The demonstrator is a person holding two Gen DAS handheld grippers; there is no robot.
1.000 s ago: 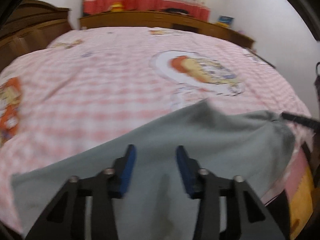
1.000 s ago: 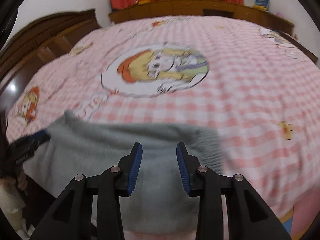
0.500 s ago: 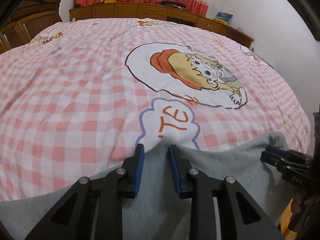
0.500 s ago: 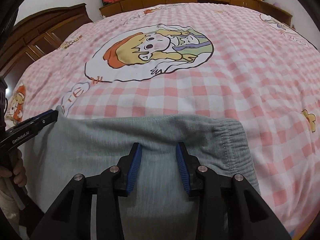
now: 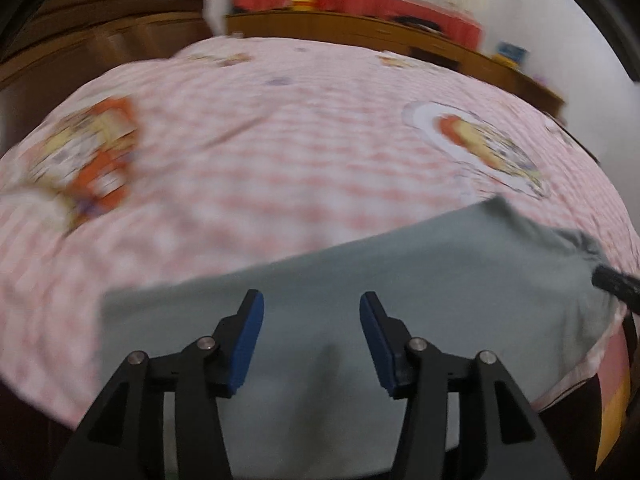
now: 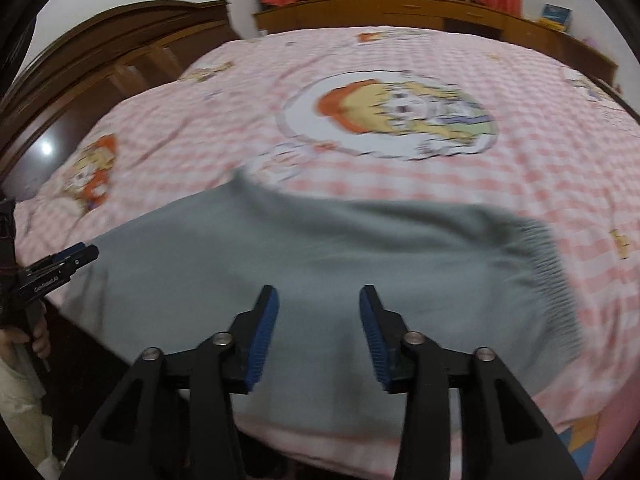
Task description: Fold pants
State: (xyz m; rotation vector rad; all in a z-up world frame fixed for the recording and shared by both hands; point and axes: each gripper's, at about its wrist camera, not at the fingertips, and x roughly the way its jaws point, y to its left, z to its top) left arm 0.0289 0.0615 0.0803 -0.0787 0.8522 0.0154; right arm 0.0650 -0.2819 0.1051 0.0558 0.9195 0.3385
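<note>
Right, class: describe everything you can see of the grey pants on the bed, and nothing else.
The grey pants look like soft, matte knit fabric, plain and unpatterned. They lie spread fairly flat across the near edge of the pink checked bedspread, their near side running down over the edge. A ribbed, gathered elastic band finishes their right end. One small peak of cloth sticks up along the far edge. Both the right gripper and left gripper are open above them, gripping nothing; motion blur hides finer detail.

The left claw point(image 5: 308, 312) hangs with jaws apart over the grey pants point(image 5: 400, 272), which lie flat at the near edge of the pink checked bed point(image 5: 280, 152).
</note>
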